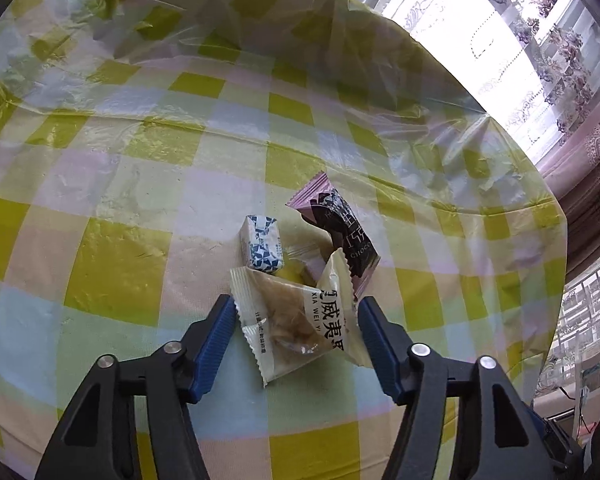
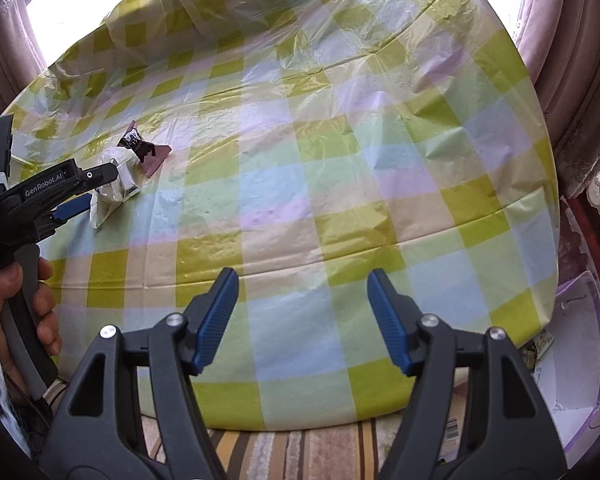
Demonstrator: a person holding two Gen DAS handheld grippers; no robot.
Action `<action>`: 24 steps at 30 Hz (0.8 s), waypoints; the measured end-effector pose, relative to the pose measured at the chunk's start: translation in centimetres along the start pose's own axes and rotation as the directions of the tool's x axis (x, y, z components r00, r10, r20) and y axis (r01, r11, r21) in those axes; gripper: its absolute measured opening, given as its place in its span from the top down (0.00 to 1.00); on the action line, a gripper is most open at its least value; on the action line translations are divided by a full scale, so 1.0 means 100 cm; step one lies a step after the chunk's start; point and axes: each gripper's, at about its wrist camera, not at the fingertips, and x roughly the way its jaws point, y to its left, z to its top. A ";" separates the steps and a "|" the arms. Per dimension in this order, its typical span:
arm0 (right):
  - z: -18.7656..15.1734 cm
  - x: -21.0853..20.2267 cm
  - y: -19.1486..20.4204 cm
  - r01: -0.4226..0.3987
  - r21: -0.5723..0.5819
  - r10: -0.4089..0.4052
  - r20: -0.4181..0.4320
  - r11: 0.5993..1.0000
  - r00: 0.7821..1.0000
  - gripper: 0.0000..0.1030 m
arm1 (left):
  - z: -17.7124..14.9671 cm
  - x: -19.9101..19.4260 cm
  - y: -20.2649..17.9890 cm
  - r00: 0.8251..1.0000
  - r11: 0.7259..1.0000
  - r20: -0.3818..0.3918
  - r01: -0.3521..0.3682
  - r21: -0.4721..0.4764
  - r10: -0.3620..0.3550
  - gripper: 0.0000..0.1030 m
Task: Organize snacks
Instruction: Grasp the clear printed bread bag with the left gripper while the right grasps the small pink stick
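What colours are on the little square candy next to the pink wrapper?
The square candy is white with a blue geometric pattern, clearest in the left wrist view.

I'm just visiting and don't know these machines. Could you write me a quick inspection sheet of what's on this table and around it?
Surface: round table under a checked yellow-green cloth with a wrinkled clear plastic cover.
Job's things: three wrapped snacks in one cluster: a cream packet, a blue-and-white patterned one, a pink-and-black chocolate one.
Clutter: nothing seen on the table beyond the snacks.
Grippers: left gripper straddles the cream packet, which fills the gap between the blue pads; whether they press it I cannot tell. Right gripper is open and empty over bare cloth.
Cables: nothing clearly seen.
Surroundings: patterned curtains at a bright window, a clear bin beside the table, a striped rug.
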 end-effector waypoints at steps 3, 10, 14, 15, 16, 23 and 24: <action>0.010 0.004 0.016 -0.010 -0.020 0.011 0.014 1.000 1.000 0.30 | -0.004 -0.002 0.001 1.000 1.000 0.004 0.017 0.023 -0.017 0.48; 0.036 0.017 0.057 -0.037 -0.063 0.040 0.055 0.997 0.998 0.29 | -0.010 -0.014 0.003 0.999 0.998 0.023 0.038 0.051 -0.039 0.60; 0.044 0.027 0.082 -0.060 -0.106 0.067 0.065 0.993 0.996 0.29 | -0.012 -0.020 0.013 0.999 0.999 0.035 0.034 0.035 -0.036 0.61; 0.045 0.029 0.089 -0.069 -0.123 0.078 0.069 0.990 0.995 0.29 | -0.012 -0.022 0.016 0.999 0.999 0.039 0.031 0.028 -0.032 0.61; 0.046 0.032 0.097 -0.075 -0.141 0.086 0.071 0.987 0.994 0.29 | -0.012 -0.024 0.019 0.999 0.999 0.044 0.026 0.024 -0.027 0.62; 0.052 0.056 0.140 -0.132 -0.223 0.144 0.039 0.966 0.989 0.34 | -0.016 -0.044 0.055 0.996 0.998 0.092 -0.017 -0.053 0.022 0.62; 0.053 0.059 0.144 -0.143 -0.227 0.154 0.030 0.963 0.988 0.37 | -0.016 -0.046 0.060 0.995 0.998 0.097 -0.018 -0.066 0.024 0.62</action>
